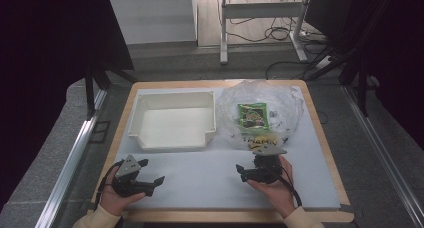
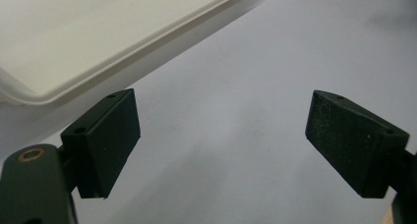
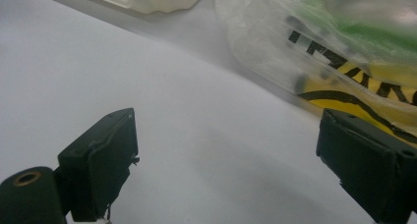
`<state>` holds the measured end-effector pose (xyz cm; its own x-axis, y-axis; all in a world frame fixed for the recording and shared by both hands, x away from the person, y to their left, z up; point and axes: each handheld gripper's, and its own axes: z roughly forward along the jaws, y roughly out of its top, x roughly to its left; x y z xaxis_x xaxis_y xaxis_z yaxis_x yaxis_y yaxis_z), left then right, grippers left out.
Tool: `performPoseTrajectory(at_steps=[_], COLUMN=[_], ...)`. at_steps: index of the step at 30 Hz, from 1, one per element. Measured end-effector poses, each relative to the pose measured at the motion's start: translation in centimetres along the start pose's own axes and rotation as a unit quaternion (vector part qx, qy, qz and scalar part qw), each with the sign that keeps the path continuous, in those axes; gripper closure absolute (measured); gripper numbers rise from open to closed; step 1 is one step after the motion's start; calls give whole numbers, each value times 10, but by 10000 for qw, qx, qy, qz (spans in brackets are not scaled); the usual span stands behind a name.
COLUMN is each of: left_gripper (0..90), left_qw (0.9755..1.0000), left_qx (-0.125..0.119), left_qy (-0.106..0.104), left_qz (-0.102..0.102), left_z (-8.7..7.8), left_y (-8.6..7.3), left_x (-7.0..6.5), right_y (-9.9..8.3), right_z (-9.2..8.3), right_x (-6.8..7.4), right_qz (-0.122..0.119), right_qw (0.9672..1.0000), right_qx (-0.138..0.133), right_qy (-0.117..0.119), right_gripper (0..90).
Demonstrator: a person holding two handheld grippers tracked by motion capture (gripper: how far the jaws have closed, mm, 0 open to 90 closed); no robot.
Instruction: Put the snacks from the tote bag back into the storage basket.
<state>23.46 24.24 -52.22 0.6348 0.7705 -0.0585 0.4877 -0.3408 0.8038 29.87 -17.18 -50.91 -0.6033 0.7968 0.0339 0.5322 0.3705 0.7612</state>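
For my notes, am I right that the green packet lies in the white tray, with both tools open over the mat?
Not quite: the high view shows the green packet in the clear plastic bag, beside the white tray. Both the left tool and right tool are open.

I saw my two hand-held tools were matte black: the left gripper [image 1: 150,174] carried a grey three-cornered plate, the right gripper [image 1: 245,170] another, with a black cable trailing from it. Blocky pads [image 2: 105,138] showed small screw holes. My sleeves [image 1: 97,219] were cream.
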Motion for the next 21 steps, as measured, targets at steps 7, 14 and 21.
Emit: performPoseTrajectory(at_steps=[7, 14, 21], left_gripper=[132, 132, 132], left_qw=[10000, 10000, 10000], left_qx=[26, 27, 29], left_qy=[-11, -10, -14], left_qz=[11, 15, 9], left_z=[1, 1, 1], left_y=[0, 0, 0], left_x=[0, 0, 0], right_y=[0, 0, 1], right_z=[-3, -3, -5], right_x=[3, 3, 3], right_qz=[5, 10, 3], right_qw=[9999, 9998, 9997], right_qx=[-75, -112, -188], right_qy=[132, 154, 167], right_gripper=[122, 127, 134])
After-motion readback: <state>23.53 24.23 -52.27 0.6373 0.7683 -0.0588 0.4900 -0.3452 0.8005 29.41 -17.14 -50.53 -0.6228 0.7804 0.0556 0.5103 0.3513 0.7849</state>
